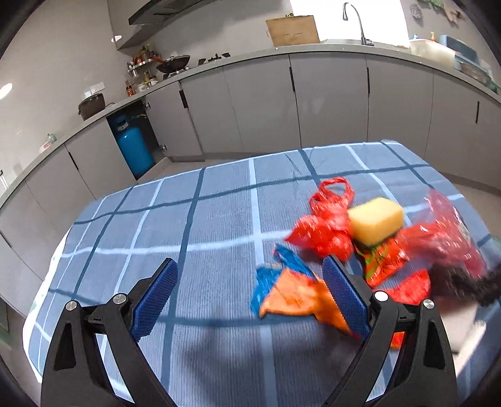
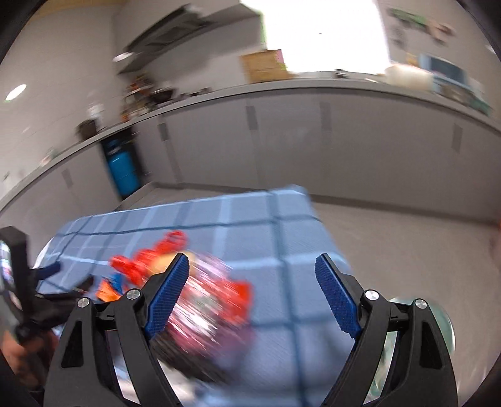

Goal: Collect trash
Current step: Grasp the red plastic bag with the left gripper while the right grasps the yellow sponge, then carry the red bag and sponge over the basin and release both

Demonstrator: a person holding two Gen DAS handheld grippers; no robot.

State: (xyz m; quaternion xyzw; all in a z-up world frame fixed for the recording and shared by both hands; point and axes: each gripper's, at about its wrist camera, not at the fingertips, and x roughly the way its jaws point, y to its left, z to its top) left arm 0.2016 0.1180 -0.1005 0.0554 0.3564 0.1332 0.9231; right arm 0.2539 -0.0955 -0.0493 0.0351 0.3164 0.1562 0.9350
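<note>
Both tools, the left tool (image 1: 250,291) and the right tool (image 2: 252,288), are wide and hold nothing. The trash (image 1: 332,231) lies bunched on the table (image 1: 188,219), by the right edge. The right view is blurry, so a fast grab could miss or knock the yellow sponge (image 1: 375,220) off.

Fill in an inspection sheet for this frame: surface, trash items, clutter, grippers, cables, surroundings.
Surface: table under a blue checked cloth.
Job's things: orange and blue wrapper in front of the left gripper; red plastic bag behind it; yellow sponge on the red pile; clear reddish wrapper at the right, blurred.
Clutter: nothing seen beyond the trash pile.
Grippers: left gripper open, empty, above the cloth; right gripper open, empty, its view motion-blurred.
Cables: nothing seen.
Surroundings: grey kitchen cabinets, blue gas cylinder, faucet, cardboard box on the counter.
</note>
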